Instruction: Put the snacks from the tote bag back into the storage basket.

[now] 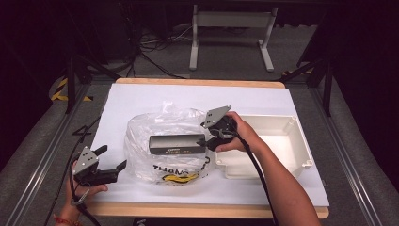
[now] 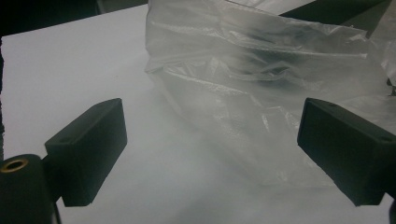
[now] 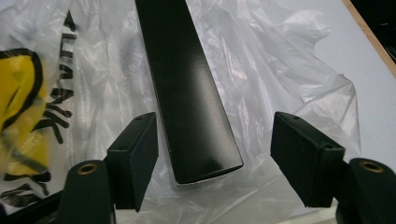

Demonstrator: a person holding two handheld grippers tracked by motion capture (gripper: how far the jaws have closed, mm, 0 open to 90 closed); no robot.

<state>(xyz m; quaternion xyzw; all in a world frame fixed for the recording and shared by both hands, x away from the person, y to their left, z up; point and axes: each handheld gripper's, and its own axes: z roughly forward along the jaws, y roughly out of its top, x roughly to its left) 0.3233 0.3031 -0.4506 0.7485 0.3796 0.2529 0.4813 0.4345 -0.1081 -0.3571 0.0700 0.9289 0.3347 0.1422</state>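
Right claw (image 3: 215, 154) gapes around the black box's (image 3: 187, 88) end, pads clear; left claw (image 2: 212, 154) gapes, empty. Bag (image 1: 171, 141) print partly reads "THAN"; box label unreadable.

On the table: one clear bag (image 1: 169, 146), one black box (image 1: 176, 144), one white tray (image 1: 301, 141), two grippers, left (image 1: 113, 162) and right (image 1: 205, 140).

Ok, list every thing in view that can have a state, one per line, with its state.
black box: lying flat on the plastic bag, its end between the right tool's jaws, not gripped.
plastic bag: crumpled, lying on the white sheet.
white bin: upright, empty.
right tool: open, pads clear of the box.
left tool: open, nothing between its jaws.
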